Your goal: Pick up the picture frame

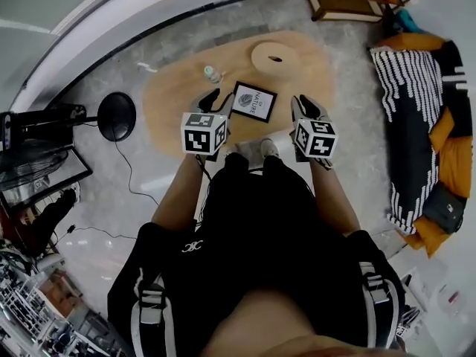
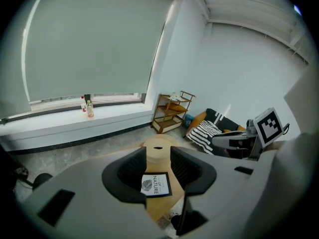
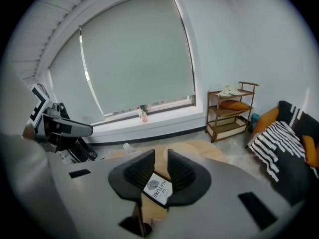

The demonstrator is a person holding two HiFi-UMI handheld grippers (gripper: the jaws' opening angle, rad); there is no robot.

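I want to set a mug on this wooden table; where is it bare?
The table is bare on its left lobe, left of the bottle and picture frame, and in the patch right of the frame, nearer than the round disc. Bottle and frame crowd the middle.

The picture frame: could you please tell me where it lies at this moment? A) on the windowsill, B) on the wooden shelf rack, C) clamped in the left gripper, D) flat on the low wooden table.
D: the head view shows the picture frame lying flat on the low wooden table.
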